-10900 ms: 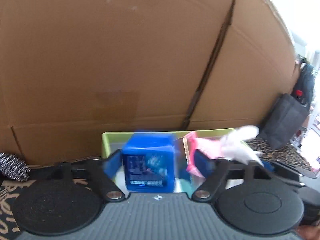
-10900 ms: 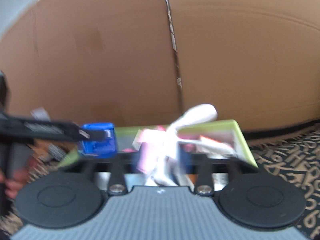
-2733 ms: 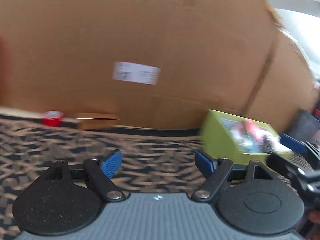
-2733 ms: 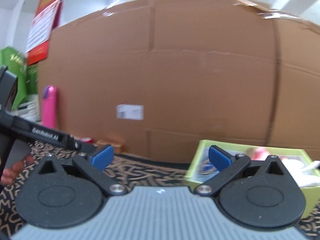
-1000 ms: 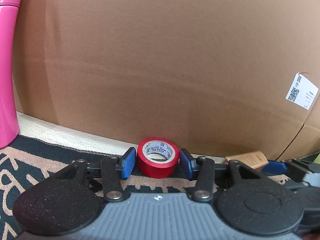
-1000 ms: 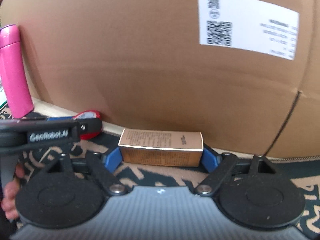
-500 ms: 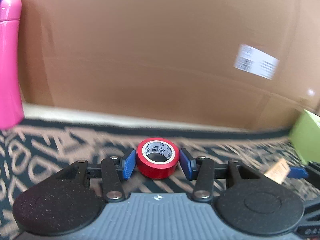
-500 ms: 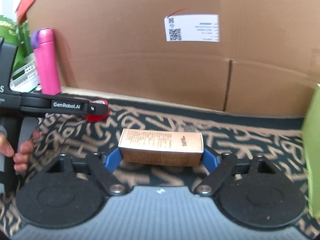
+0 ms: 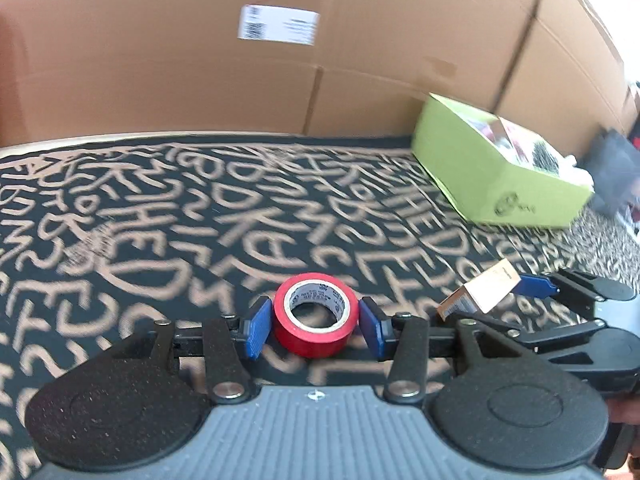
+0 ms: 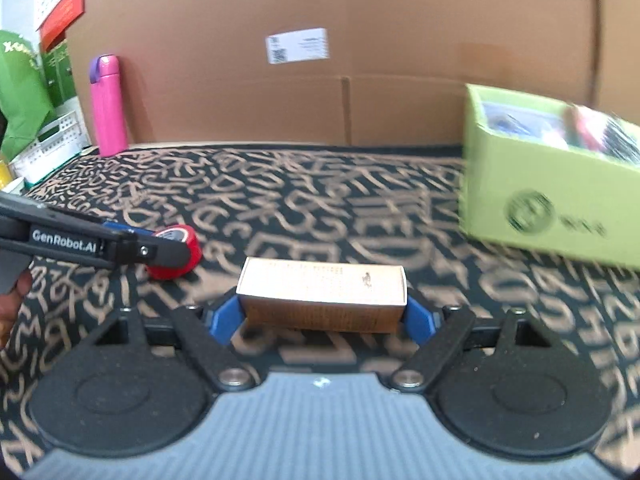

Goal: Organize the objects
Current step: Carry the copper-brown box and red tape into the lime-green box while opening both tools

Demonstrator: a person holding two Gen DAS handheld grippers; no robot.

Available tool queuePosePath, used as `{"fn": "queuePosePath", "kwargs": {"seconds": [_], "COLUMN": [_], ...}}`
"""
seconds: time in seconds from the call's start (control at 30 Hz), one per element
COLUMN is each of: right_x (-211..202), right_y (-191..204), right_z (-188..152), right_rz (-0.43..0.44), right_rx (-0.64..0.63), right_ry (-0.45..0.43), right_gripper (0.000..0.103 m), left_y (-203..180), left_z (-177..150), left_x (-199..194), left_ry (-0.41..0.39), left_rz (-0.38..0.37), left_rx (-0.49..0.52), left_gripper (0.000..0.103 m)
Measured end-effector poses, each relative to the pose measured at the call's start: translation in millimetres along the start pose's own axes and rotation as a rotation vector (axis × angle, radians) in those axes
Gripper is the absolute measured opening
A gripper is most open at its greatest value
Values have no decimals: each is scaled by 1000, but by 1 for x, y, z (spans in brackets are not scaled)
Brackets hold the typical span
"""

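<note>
The left gripper (image 9: pixel 315 326) was clamped on a roll of red tape (image 9: pixel 316 320), its blue pads (image 9: pixel 257 327) pressing the roll's two sides, the roll's open core facing up and toward the camera. It hung above a black cloth (image 9: pixel 200 216) patterned with tan lettering. The right gripper (image 10: pixel 322 312) held a small tan carton (image 10: pixel 322 294) lengthwise — one blue pad at each short end, the jaws spread wide to span it. In the left wrist view that carton (image 9: pixel 486 292) showed at the right edge, tilted, just beside the tape and a little farther off.

The green box (image 9: pixel 492 184) stood far and to the right on the cloth, close to the big cardboard wall (image 9: pixel 200 72) behind it, open at the top with blurred, mixed contents inside; what they were could not be told. From the right wrist view the green box (image 10: pixel 548 196) sat at the right, well apart from both held things, with a dark round mark on its near face.

A white label (image 10: pixel 298 45) was stuck on the cardboard wall. At the far left stood a pink bottle (image 10: pixel 107 106) with a purple cap, upright against the cardboard — beyond it, green packaging and a white crate, both soft with blur. The person's fingers (image 10: pixel 12 304) showed at the left edge, wrapped on the left gripper's handle.
</note>
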State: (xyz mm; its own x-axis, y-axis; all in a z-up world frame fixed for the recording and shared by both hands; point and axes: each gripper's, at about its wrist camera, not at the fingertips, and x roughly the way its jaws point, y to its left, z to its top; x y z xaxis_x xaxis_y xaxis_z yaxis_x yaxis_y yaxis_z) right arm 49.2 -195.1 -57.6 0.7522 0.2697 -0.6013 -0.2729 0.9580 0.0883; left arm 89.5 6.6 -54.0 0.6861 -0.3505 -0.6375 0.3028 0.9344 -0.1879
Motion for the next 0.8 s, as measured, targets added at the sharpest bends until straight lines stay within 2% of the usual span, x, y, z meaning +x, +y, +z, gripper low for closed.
{"fn": "queuePosePath", "kwargs": {"seconds": [0.1,0.23,0.5,0.57,0.6,0.8], "right_x": [-11,-10,-6,-7,-8,-20], "right_y": [-9,-9,-12,-14,-14,-20], "right_z": [-7,-9,-7,-7,-7,-7], "right_rz": [6,23,31,38,40,49], "right_rx": [41,26,37,47,52,63], "right_ry": [-12,-3,-3,-5,-9,-52], "right_gripper": [83,88,88,84,84,84], "left_y": [-16,-20,-19,-20,-20,-28], "left_z": [-5,-4,-2,-1,-1,12], "left_x": [6,11,9,9,9,3], "left_ry": [-11,-1,6,8,9,-3], "left_rz": [57,70,88,95,101,35], "left_rx": [57,58,82,89,92,49], "left_gripper": [56,57,57,55,49,49]}}
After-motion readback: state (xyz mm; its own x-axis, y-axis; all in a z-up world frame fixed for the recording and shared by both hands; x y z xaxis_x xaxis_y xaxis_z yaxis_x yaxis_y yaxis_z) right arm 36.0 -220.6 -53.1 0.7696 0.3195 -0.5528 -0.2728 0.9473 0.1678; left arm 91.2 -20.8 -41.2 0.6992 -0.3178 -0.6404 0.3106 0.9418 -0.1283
